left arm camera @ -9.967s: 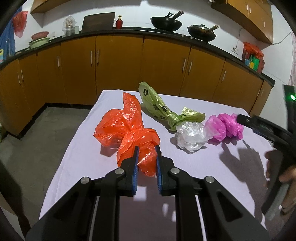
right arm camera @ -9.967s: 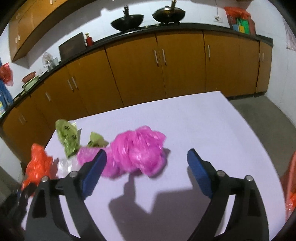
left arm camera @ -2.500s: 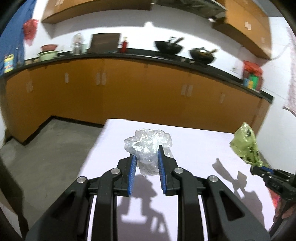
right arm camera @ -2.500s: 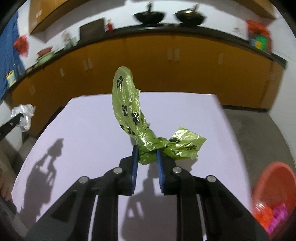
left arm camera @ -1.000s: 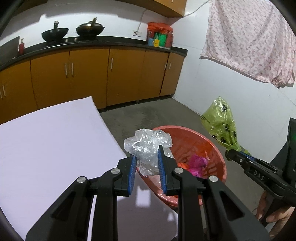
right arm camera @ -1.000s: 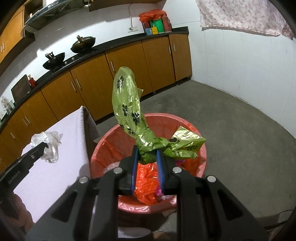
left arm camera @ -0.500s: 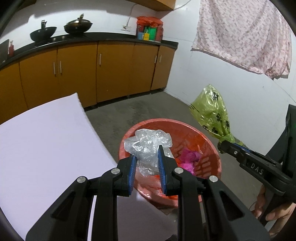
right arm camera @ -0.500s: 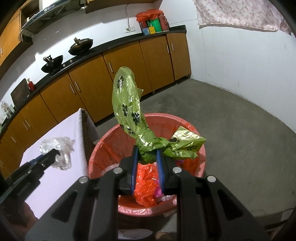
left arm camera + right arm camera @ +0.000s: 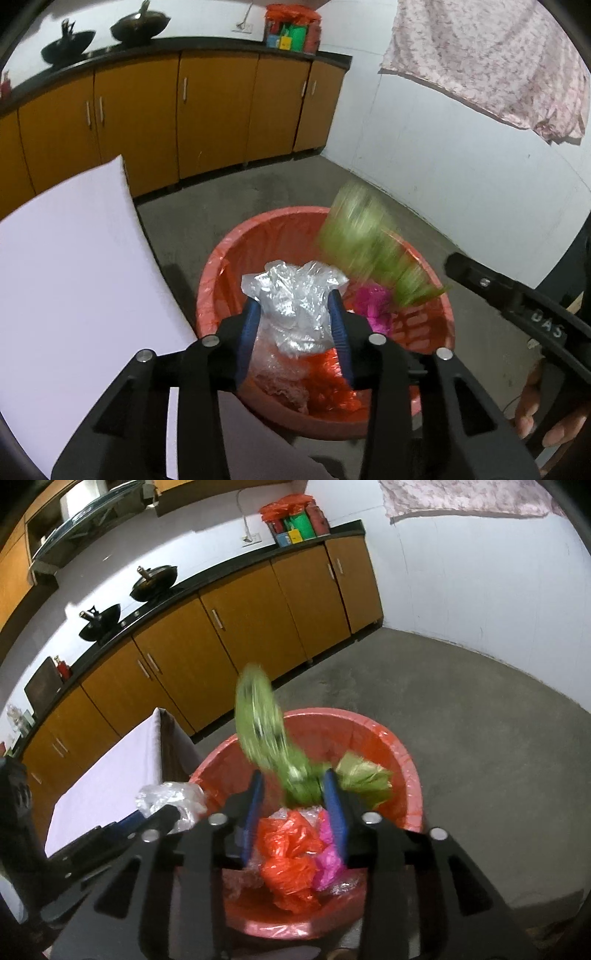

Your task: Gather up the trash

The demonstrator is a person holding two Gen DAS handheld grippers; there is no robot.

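A red basket (image 9: 221,258) (image 9: 399,753) stands on the floor beside the table and holds orange (image 9: 291,853) and pink (image 9: 327,860) bags. My left gripper (image 9: 293,321) is over it, jaws parted, with the clear plastic bag (image 9: 295,306) still between the pads. My right gripper (image 9: 295,805) is also above the basket with jaws parted. The green paw-print bag (image 9: 269,738) is blurred and falling free between its pads; it also shows in the left wrist view (image 9: 365,243).
The white-covered table (image 9: 74,277) is left of the basket; its corner (image 9: 147,738) shows in the right view. Orange cabinets (image 9: 207,110) with a black counter line the back wall. Bare concrete floor (image 9: 480,709) surrounds the basket. A cloth (image 9: 498,55) hangs on the white wall.
Both grippers have moved lower over the basket and opened their jaws. The green bag has slipped from the right gripper and is dropping. The clear bag is loosening in the left one.
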